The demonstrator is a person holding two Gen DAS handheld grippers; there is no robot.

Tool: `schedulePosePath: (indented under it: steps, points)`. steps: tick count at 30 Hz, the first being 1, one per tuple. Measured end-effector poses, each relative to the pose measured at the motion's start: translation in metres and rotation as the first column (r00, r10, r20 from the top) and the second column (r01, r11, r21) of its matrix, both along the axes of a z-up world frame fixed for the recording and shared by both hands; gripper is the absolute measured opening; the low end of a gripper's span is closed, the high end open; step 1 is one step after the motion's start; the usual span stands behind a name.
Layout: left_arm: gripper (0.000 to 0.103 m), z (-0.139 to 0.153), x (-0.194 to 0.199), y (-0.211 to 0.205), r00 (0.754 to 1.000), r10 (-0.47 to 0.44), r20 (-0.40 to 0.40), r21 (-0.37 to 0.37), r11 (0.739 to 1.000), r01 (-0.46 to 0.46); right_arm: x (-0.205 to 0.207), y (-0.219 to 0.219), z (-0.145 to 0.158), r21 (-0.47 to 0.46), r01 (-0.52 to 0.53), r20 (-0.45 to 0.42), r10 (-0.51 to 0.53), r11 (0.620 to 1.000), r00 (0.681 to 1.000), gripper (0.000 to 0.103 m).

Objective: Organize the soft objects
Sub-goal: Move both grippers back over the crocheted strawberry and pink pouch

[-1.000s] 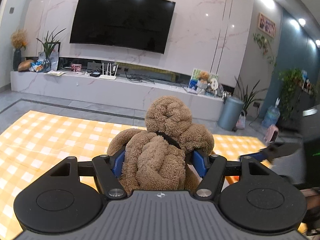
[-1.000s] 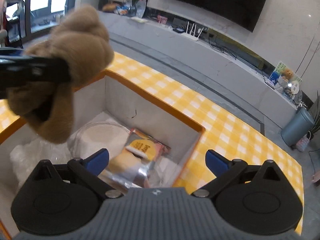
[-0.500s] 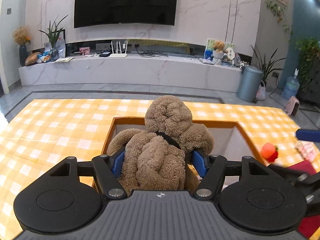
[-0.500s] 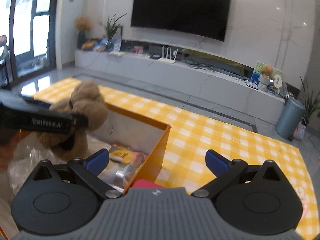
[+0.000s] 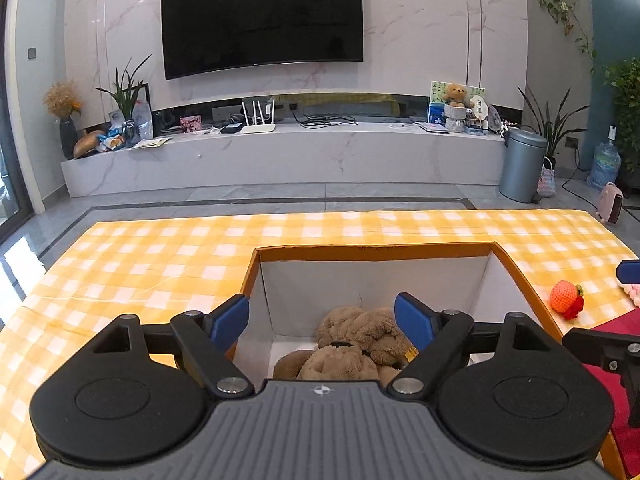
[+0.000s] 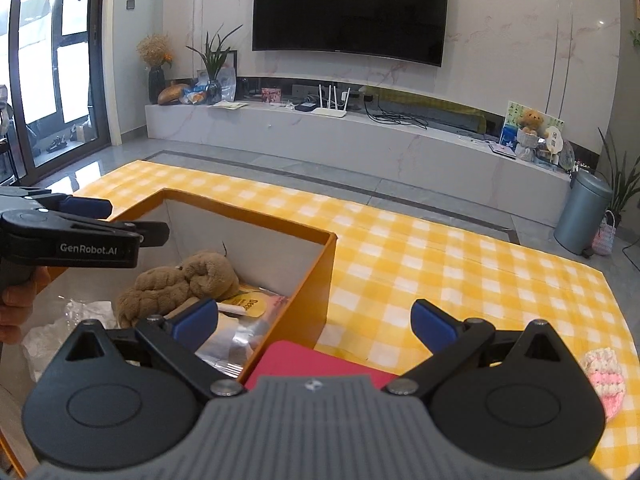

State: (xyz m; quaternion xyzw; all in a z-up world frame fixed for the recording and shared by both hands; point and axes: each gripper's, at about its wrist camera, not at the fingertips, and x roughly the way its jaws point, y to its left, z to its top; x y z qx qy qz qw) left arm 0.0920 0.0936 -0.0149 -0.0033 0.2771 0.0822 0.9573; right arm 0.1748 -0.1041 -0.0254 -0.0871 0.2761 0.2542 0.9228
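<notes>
Left jaws: your left gripper [image 5: 322, 318] hangs over the open box [image 5: 372, 251]; the jaws are opening, blue pads well apart, nothing pressed between them.
Brown plush: the brown plush toy [image 5: 354, 348] lies at the bottom of the box, below and between the left pads but clear of both; in the right wrist view it [image 6: 180, 282] rests against the near-left part of the box interior, beside a yellow-labelled packet [image 6: 246, 306] and crinkled clear plastic [image 6: 64, 328].
Right jaws: your right gripper [image 6: 314, 320] stands wide apart and empty; it hovers across the box's orange rim and the red flat item [image 6: 316, 364] just outside it.
Done so far: one soft thing is in the box, judging by how it lies; the packets already there look like earlier contents.
Left to do: an orange knitted fruit [image 5: 566, 299] sits on the yellow checked cloth [image 5: 160, 264] to the right of the box; a pink-and-white knitted piece [image 6: 606, 376] lies on the cloth near the right gripper; both are outside the box.
Progress: early to middle, by my reckoning; at least two soft items wait.
Next call: you could lift the left gripper clear; the right is nearer the pink piece.
</notes>
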Motion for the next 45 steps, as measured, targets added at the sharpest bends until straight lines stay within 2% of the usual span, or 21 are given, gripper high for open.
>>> schedulePosePath:
  steps: [4, 7, 11, 17, 21, 26, 30, 35, 45]
  points:
    - [0.097, 0.004, -0.001, -0.006, 0.999, -0.002, -0.035, 0.013, 1.000, 0.002, -0.006, -0.004, 0.004, 0.018, 0.004, 0.009, -0.004, 1.000, 1.000, 0.101]
    - [0.097, 0.007, -0.007, -0.013, 1.000, -0.013, -0.018, 0.042, 0.999, 0.014, -0.011, -0.007, 0.006, 0.030, 0.000, 0.011, 0.000, 1.000, 1.000, 0.101]
    - [0.097, 0.015, -0.017, -0.022, 0.997, -0.076, 0.004, 0.015, 0.997, 0.076, -0.019, -0.011, 0.013, -0.005, -0.032, 0.005, 0.032, 0.999, 0.999, 0.101]
    - [0.097, 0.029, -0.035, -0.052, 0.995, -0.096, 0.040, 0.074, 0.993, 0.093, -0.028, -0.047, 0.037, 0.021, 0.020, 0.030, -0.020, 1.000, 0.999, 0.101]
    - [0.097, 0.036, -0.038, -0.069, 0.998, -0.068, 0.018, 0.037, 0.997, 0.067, -0.033, -0.082, 0.053, 0.017, 0.091, 0.067, -0.092, 0.996, 0.994, 0.101]
    - [0.097, 0.040, -0.035, -0.103, 0.993, -0.116, -0.006, 0.075, 0.990, 0.116, -0.039, -0.135, 0.066, -0.022, 0.244, 0.115, -0.240, 0.970, 0.964, 0.101]
    - [0.097, 0.039, -0.034, -0.128, 0.986, -0.164, -0.016, 0.082, 0.983, 0.165, -0.041, -0.180, 0.067, 0.007, 0.345, 0.110, -0.344, 0.939, 0.933, 0.101]
    - [0.097, 0.029, -0.024, -0.163, 0.972, -0.225, -0.063, 0.091, 0.969, 0.230, -0.036, -0.226, 0.059, 0.067, 0.449, 0.062, -0.453, 0.891, 0.889, 0.101]
    - [0.097, 0.008, 0.009, -0.239, 0.947, -0.291, -0.137, 0.131, 0.942, 0.309, -0.016, -0.266, 0.024, 0.118, 0.515, -0.067, -0.511, 0.849, 0.857, 0.101]
